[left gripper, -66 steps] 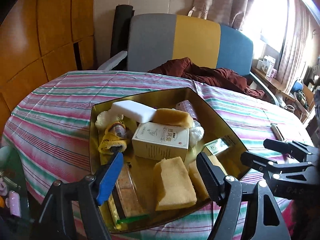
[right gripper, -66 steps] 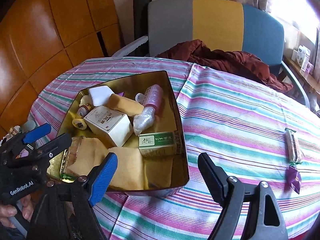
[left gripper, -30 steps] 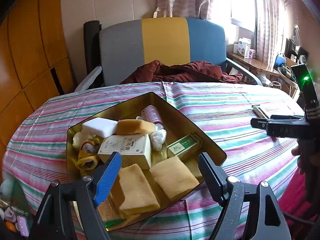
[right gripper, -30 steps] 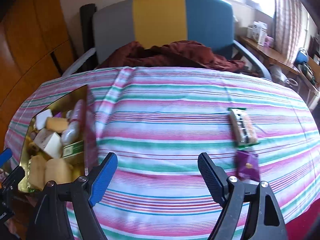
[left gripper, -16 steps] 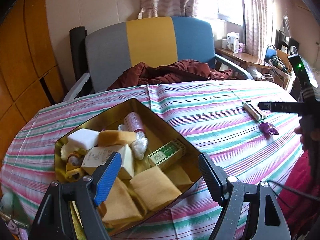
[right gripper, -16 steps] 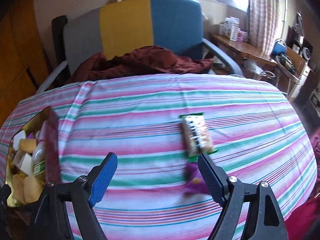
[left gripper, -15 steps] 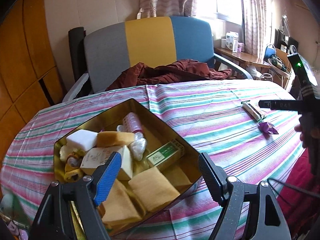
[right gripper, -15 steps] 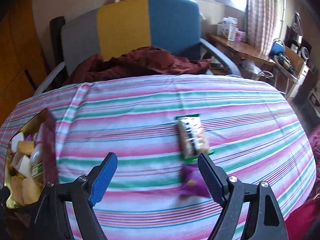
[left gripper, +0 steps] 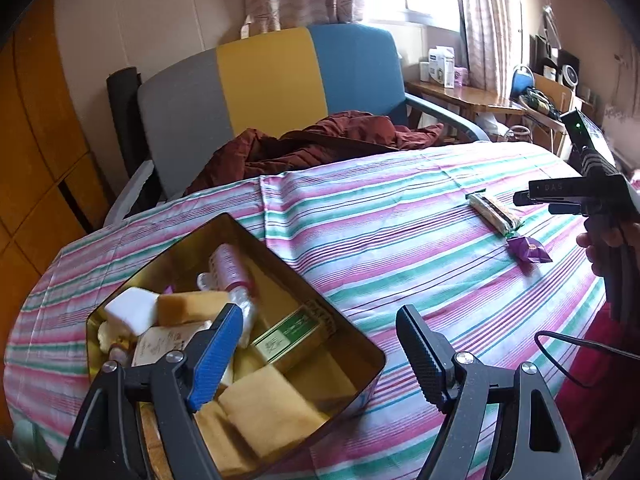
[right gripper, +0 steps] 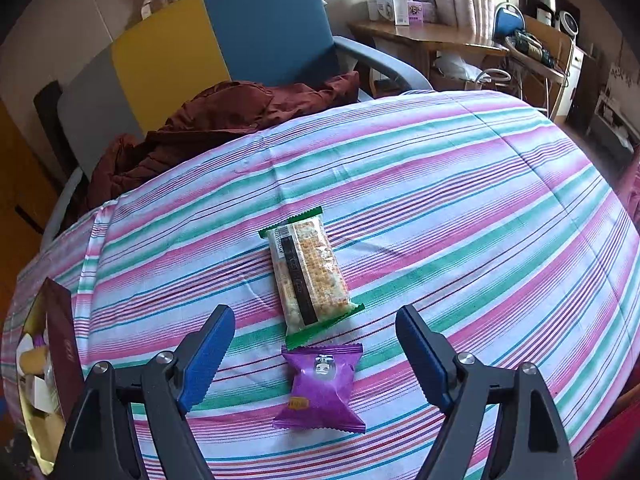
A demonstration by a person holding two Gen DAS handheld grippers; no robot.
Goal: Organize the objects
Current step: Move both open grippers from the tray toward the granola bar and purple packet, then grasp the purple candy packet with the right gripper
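Two snack packets lie on the striped surface [right gripper: 460, 200]: one clear, green-edged cracker bar [right gripper: 308, 276], one purple foil pouch [right gripper: 322, 390] touching its near end. Right gripper [right gripper: 316, 344] hovers over them, fingers released and empty; left gripper [left gripper: 320, 344], likewise released, hangs by the gold tin [left gripper: 356, 344] at left.

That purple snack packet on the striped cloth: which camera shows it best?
The right wrist view: the purple packet lies close and whole between the open right claw, below the cracker bar. The left wrist view shows it small and far off, near the table's edge.
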